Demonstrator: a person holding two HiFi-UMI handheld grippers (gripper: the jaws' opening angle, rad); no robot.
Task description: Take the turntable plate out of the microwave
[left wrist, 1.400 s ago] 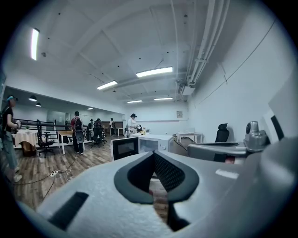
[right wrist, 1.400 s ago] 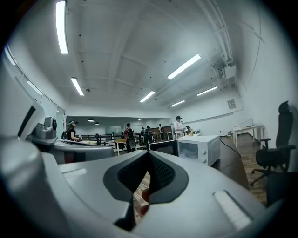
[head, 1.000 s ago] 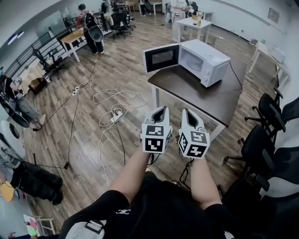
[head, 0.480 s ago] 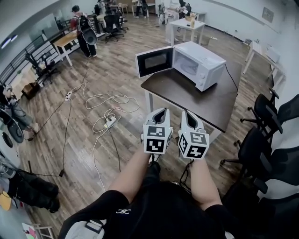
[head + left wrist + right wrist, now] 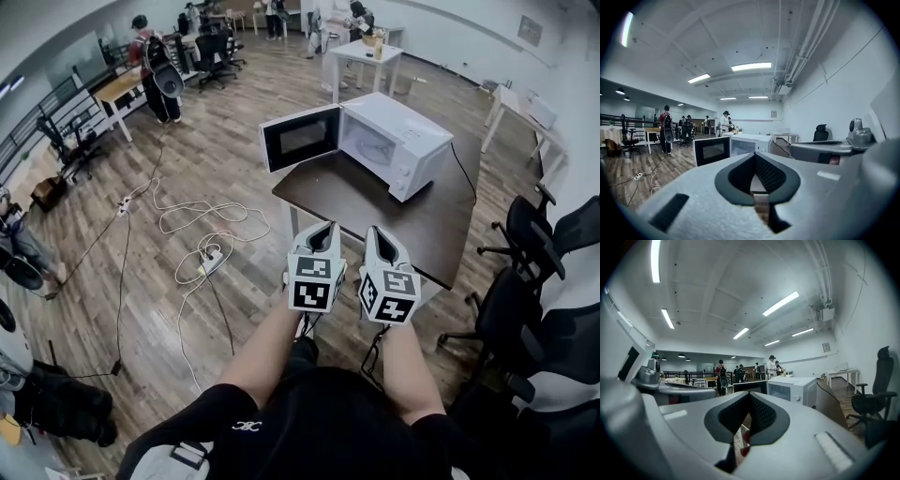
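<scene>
Turntable plate: we cannot make it out in any view, and the open cavity of the white microwave (image 5: 403, 131) reads only as a pale patch. The microwave stands on a dark table (image 5: 375, 202) at upper centre of the head view, its door (image 5: 300, 138) swung open toward frame left. Wood-plank floor (image 5: 141, 300); white cables (image 5: 202, 220) loop left of the table; black office chairs (image 5: 525, 281) along the right edge; a person with a backpack (image 5: 150, 61) at upper left. Only the gripper views give us the ceiling strip lights (image 5: 751, 66); only the head view gives the cables. Left gripper (image 5: 324, 231) and right gripper (image 5: 380, 234) sit side by side at lower centre, tips overlapping the table's near edge in frame, each with jaws pressed together on nothing. Against a second ago, microwave and table sit lower, further left and larger in frame.
</scene>
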